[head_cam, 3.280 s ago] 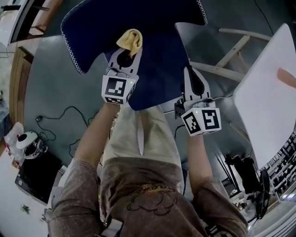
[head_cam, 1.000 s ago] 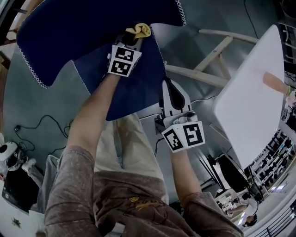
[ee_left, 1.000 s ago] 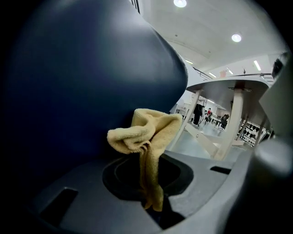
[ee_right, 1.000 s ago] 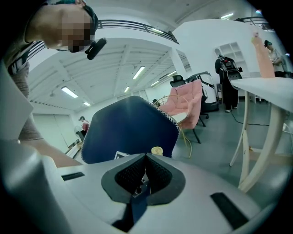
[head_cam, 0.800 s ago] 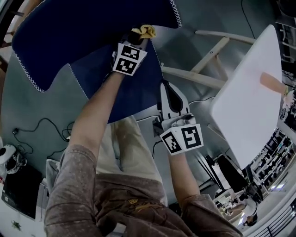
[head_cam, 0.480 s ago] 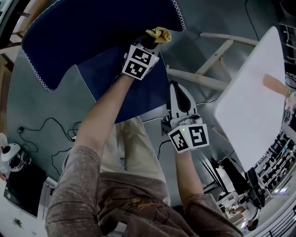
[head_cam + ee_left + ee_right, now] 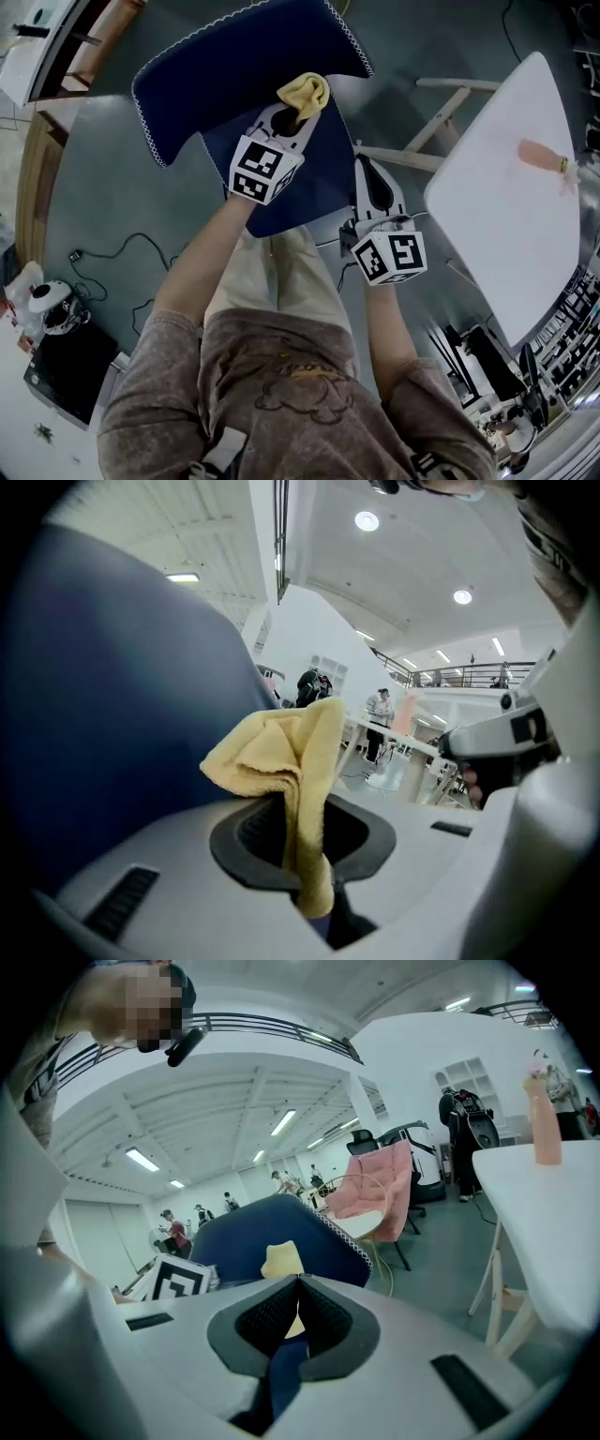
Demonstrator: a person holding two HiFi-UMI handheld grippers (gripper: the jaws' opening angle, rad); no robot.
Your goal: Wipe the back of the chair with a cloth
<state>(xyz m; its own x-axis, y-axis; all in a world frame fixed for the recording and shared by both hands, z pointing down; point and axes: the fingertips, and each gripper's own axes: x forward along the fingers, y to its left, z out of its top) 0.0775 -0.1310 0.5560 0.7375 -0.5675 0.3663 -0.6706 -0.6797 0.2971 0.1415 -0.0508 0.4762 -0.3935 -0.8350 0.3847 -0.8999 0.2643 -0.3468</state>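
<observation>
A grey floor runs under everything, and the gripper views open onto a large white hall with strip lights and a railed gallery. A dark blue chair edged in white stitching stands before the person; a white table on pale wooden legs is to its right, with a pink bottle on it. The left gripper is clamped on a yellow cloth, which bunches past the jaws right at the chair's upholstery. The left gripper view shows what the head view cannot: the cloth pinched between the dark pads with a tail hanging below, and blue fabric filling the left half, though whether the two actually touch is unclear. The right gripper hangs just beside the chair's right edge; only its own view shows its jaws closed tip to tip with nothing between, and a pink chair and distant people beyond. Black cables on the floor at left appear in the head view alone.
</observation>
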